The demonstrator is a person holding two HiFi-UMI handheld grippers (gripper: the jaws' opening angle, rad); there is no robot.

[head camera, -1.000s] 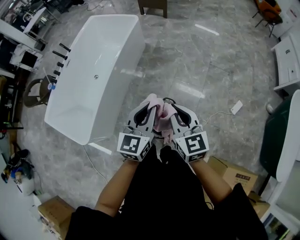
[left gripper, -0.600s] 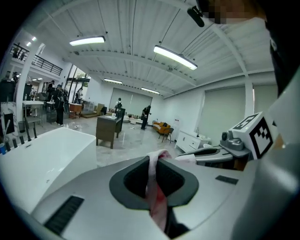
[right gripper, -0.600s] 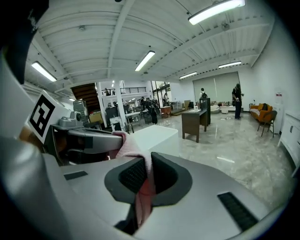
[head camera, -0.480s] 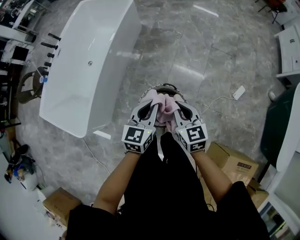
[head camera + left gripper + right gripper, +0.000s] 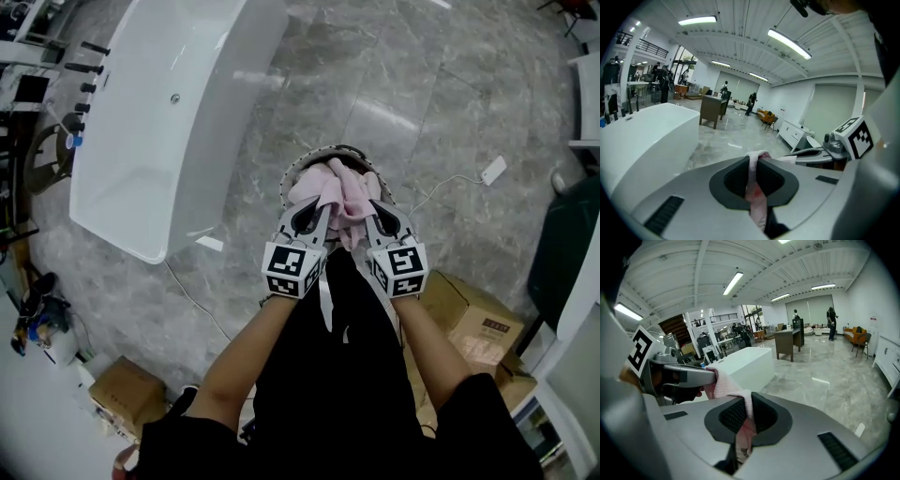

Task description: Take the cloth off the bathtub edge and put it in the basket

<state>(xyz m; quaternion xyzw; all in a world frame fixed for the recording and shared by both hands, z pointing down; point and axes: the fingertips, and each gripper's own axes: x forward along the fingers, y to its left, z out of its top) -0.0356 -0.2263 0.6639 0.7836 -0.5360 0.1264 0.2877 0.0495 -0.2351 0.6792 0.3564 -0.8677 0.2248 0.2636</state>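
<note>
1 tub, 1 basket, 1 cloth. 2 grippers, i.e. left gripper & right gripper, w/ 1 marker cube each, so 2 cubes; 2 arms. Floor: 2 boxes clear to see, poss. a 3rd btm rt, 1 power strip.

Cloth over basket, bathtub left, box right

Pink cloth, white bathtub at ten o'clock, veined grey floor, grey left gripper and right gripper with black-and-white square markers.
</note>
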